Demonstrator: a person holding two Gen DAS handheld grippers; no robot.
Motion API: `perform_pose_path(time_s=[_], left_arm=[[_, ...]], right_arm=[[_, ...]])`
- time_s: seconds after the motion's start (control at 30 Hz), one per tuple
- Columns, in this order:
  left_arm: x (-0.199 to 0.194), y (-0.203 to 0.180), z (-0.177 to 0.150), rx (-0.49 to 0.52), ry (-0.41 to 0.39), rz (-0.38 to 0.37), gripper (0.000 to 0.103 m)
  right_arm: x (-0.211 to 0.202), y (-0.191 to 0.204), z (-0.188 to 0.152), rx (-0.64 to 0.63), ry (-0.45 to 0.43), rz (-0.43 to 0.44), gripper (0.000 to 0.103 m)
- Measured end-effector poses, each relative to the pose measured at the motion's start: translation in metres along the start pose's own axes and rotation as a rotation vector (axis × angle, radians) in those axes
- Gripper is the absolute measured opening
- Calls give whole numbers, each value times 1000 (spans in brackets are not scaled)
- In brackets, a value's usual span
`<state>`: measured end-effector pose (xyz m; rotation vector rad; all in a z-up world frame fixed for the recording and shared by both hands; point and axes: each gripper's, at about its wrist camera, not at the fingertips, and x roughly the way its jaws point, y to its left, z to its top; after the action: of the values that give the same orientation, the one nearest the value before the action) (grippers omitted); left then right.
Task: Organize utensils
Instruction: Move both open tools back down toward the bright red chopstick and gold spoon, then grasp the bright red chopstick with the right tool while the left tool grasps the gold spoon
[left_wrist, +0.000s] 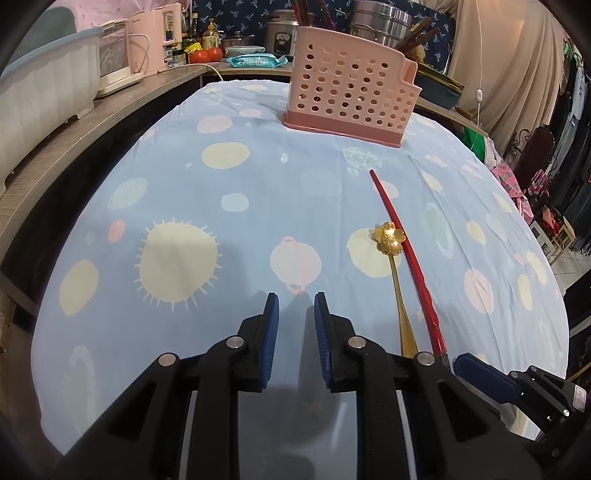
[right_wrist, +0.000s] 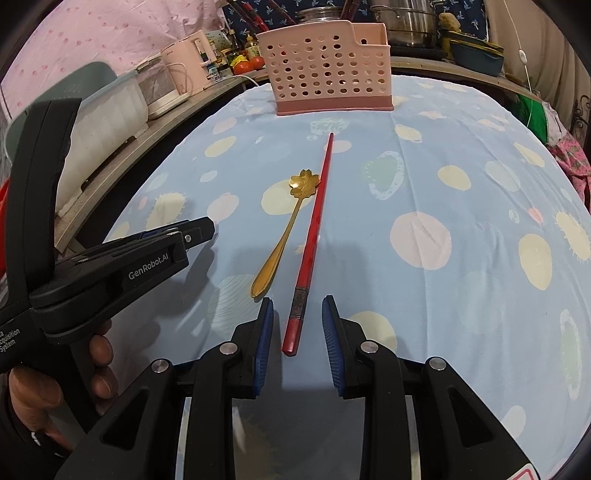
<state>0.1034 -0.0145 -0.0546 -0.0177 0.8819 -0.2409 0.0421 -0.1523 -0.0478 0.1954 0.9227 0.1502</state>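
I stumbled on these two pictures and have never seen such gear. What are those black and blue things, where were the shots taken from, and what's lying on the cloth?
A person holds hand-held tongs, one in each hand, each carrying a camera that looks along its two fingers. One picture is from the left tongs, the other from the right tongs. Both stand open and hold nothing. On the blue patterned cloth lie a gold flower-shaped spoon and a red chopstick, side by side. Behind them stands a pink perforated utensil holder. The chopstick's near end lies between the right tongs' fingers, ungripped.
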Motion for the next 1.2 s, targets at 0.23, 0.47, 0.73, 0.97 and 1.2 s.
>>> perform_pose_path(time_s=[0.23,0.47,0.73,0.97,1.2], left_arm=[[1,1,-1,-1,3,-2,19],[0,-1,-5,2,9,-11,23],[-9,-18,-8,27,0,-50,43],[-7,-43,-14,71,26,-112,44],[-2,-58,-21,108,36,-114,43]], right_arm=[[0,-6,-2,12,-3,-28,10],[-3,-16,-2,44,-13,-28,7],[-10,-44,-1,124,-39,-61,7],[-13,-60,-1,165,-49,-74,7],[-11,-63,-2,170,-46,-68,7]])
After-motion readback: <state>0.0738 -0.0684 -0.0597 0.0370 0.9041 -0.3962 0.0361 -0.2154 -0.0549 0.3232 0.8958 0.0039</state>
